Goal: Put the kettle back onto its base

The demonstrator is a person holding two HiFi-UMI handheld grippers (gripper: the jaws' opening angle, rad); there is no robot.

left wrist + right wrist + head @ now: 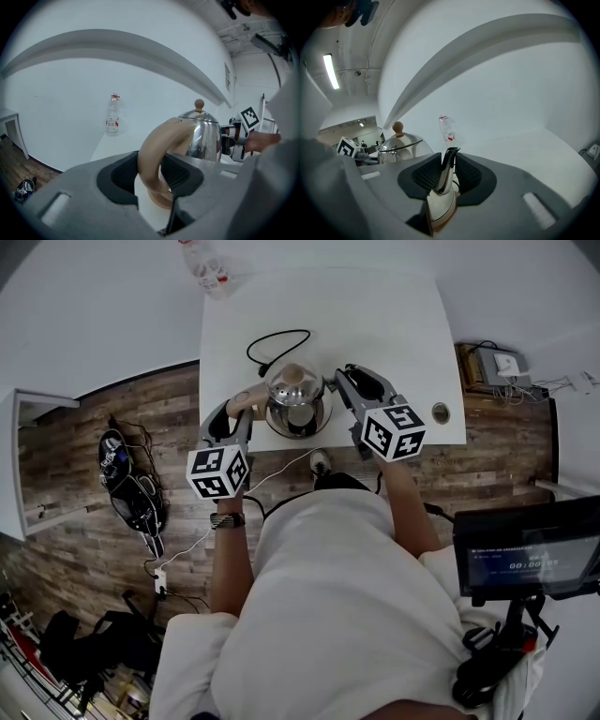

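**Kettle held from both sides at the near edge of the tabletop**

The steel kettle sits over the middle of the tabletop's near edge, upright, its lid on and the round wooden knob on top. The left tool comes in from the tabletop's near-left side. Its two dark pads are closed on the tan loop handle, one pad on each side of the loop. The right tool comes in from the near-right side and is clamped on the narrow steel spout, which stands up between its pads.

A dark ring shows under the kettle's near side in the head view. Whether the kettle rests on it or hangs just above it cannot be made out.

A black cord loops on the tabletop toward its middle. A clear plastic bottle with a red label stands at the tabletop's far-left corner.
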